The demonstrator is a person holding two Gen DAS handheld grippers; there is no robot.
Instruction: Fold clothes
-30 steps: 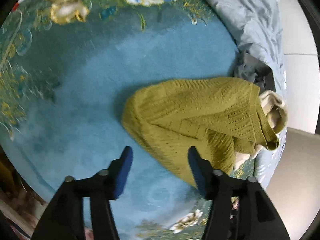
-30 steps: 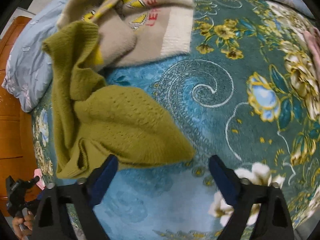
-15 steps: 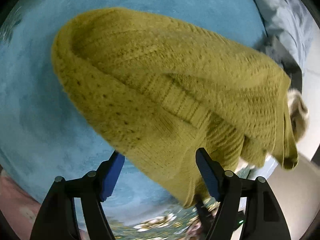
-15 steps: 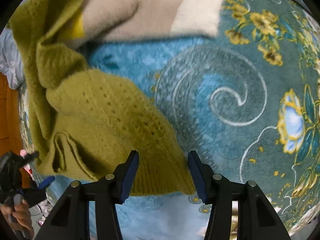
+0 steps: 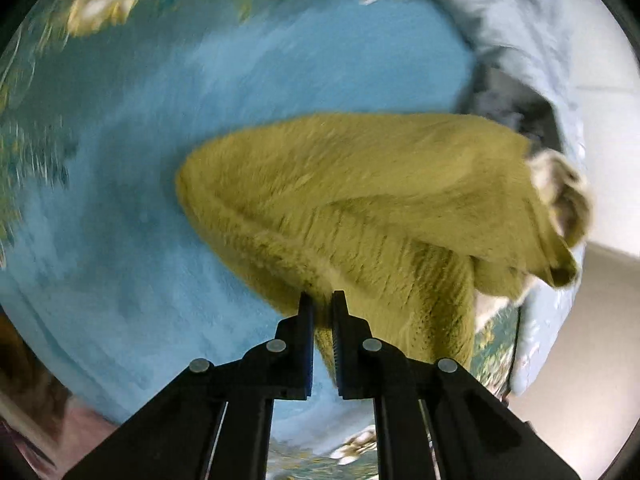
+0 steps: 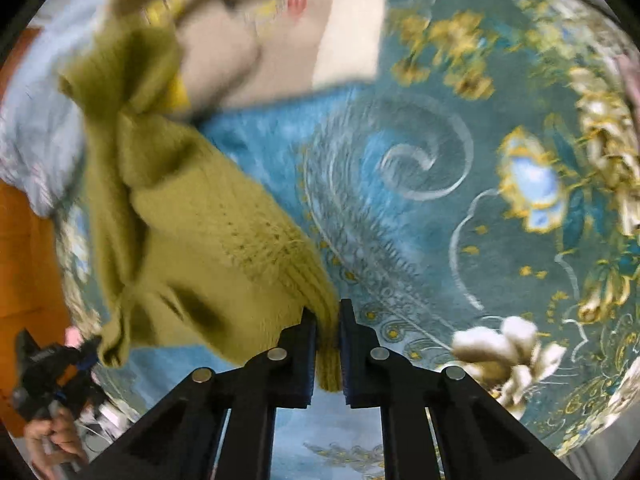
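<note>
An olive-green knitted sweater (image 5: 372, 200) lies bunched on a blue floral blanket (image 5: 140, 160). My left gripper (image 5: 323, 300) is shut on its near edge. In the right wrist view my right gripper (image 6: 328, 316) is shut on the sweater's ribbed hem corner (image 6: 320, 292), and the sweater (image 6: 180, 216) stretches up and to the left from it. The left gripper (image 6: 52, 368) shows at the lower left, held in a hand.
A beige and white garment (image 6: 280, 40) lies beyond the green sweater, and shows at the right in the left wrist view (image 5: 564, 196). A pale blue quilt (image 5: 520, 28) and a dark grey cloth (image 5: 516, 100) lie at the back right. An orange wooden panel (image 6: 24, 260) stands at the left.
Both grippers have closed on the green sweater's edge; they were open half a second ago. Both views have pulled back from the sweater, and the frames are blurred with motion.
</note>
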